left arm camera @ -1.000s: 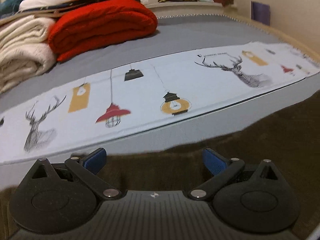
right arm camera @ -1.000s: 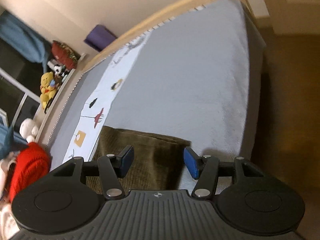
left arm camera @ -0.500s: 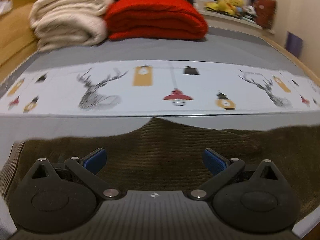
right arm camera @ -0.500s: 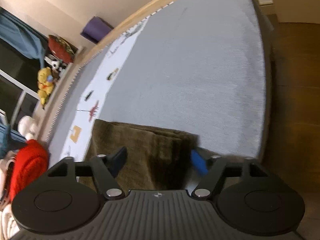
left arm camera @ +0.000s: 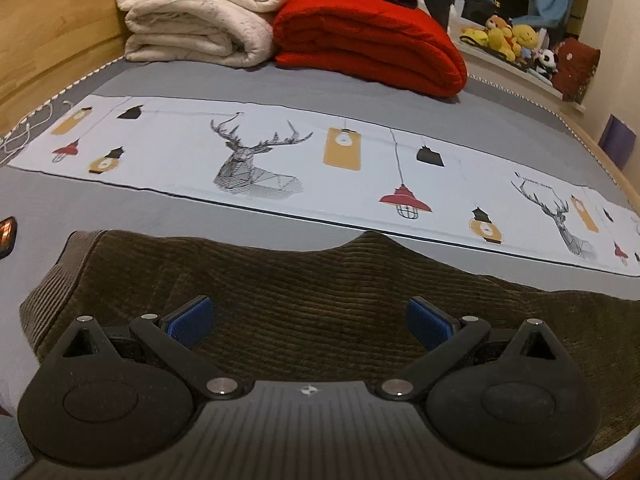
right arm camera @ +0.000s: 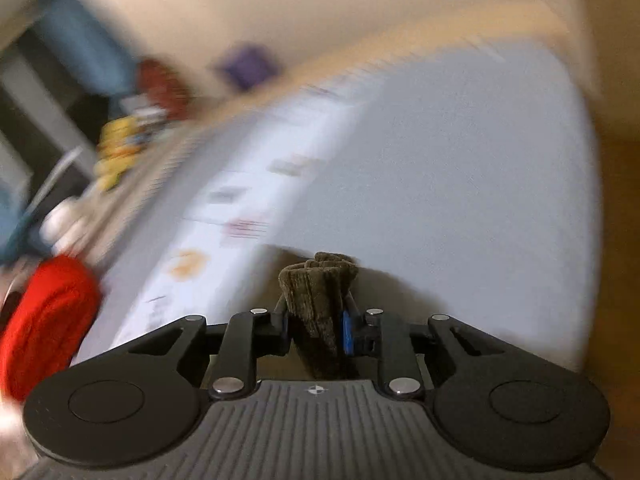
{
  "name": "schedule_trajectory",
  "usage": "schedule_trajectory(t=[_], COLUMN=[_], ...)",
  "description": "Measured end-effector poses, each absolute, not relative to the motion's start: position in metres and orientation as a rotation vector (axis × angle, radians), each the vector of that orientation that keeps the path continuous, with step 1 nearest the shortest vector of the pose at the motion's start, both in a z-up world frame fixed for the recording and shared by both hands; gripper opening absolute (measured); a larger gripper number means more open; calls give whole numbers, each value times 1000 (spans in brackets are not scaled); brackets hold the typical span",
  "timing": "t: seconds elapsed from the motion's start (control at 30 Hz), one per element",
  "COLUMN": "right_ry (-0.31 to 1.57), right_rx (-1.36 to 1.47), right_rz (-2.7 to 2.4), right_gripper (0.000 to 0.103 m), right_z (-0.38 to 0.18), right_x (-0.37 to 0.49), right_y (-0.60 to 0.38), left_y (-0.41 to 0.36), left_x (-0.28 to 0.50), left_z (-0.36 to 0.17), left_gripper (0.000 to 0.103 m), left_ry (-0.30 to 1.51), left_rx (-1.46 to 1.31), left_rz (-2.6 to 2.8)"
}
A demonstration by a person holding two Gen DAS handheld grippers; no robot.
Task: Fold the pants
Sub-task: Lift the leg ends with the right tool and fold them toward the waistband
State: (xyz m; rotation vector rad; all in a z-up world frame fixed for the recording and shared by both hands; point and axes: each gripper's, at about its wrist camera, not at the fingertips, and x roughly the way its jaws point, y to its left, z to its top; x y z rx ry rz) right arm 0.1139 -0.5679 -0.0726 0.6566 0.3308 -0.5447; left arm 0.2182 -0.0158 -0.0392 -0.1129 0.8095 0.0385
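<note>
Several layers of the brown corduroy pants (right arm camera: pixel 320 296) are bunched between the blue pads of our right hand-held gripper (right arm camera: pixel 316 326), which is clamped on them; from the left wrist view the rest of the pants (left arm camera: pixel 320 304) lies spread on the grey bed (left arm camera: pixel 304 88), just short of the printed cloth strip (left arm camera: pixel 280 152) with its deer and lanterns. Our left hand-held gripper (left arm camera: pixel 308 320) hovers over the corduroy with its jaws wide apart, holding nothing.

The right wrist view is badly smeared, so we can only guess that the bunch is a stacked edge, perhaps the leg ends.

We judge the main risk to be the thick bundle: the pinch sits near its end, and a quick swing could let inner layers slide out, leaving the fold uneven. With our left side not pinning the cloth, the whole garment may drag across the bed instead of folding, possibly rumpling the strip. The folded red blanket (left arm camera: pixel 368 40) and cream blanket (left arm camera: pixel 200 12) lie well apart.
</note>
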Motion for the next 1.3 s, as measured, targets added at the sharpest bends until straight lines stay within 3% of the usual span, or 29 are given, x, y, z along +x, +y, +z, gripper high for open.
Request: schedule_trajectory(t=[0.17,0.37,0.43,0.57,0.77,0.93,1.2,1.3], right_ry=[338,700,595,662,569,604,462,505], right_rx=[170,-339,-508,-321,-284,-268,-111,-142], right_rz=[-54,464,453,467,485,478,373,440], right_gripper=[24,24,24,26,26,26,25,25], right_z=[-40,-149,-164,-150,-142,-147,-98,-95], right_x=[153,139,121,138,120,119,144,146], right_y=[-387,-228,-211,-231,-231,-229,-235,-226], left_y=[0,8,8,4,-14,-29,-27,-21], left_x=[209,199,196,195,191,190,187,184], left_z=[-42,-66,-73,-82,-81,-83,-76,-72], left_gripper=[103,103,103,103,103,103,103,103], left_ry=[811,852,861,884,859,871,862,856], left_rx=[-138,-141,-145,-146,-101,-95,-108,-100], left_rz=[43,32,26,12,-20,-46,-13,6])
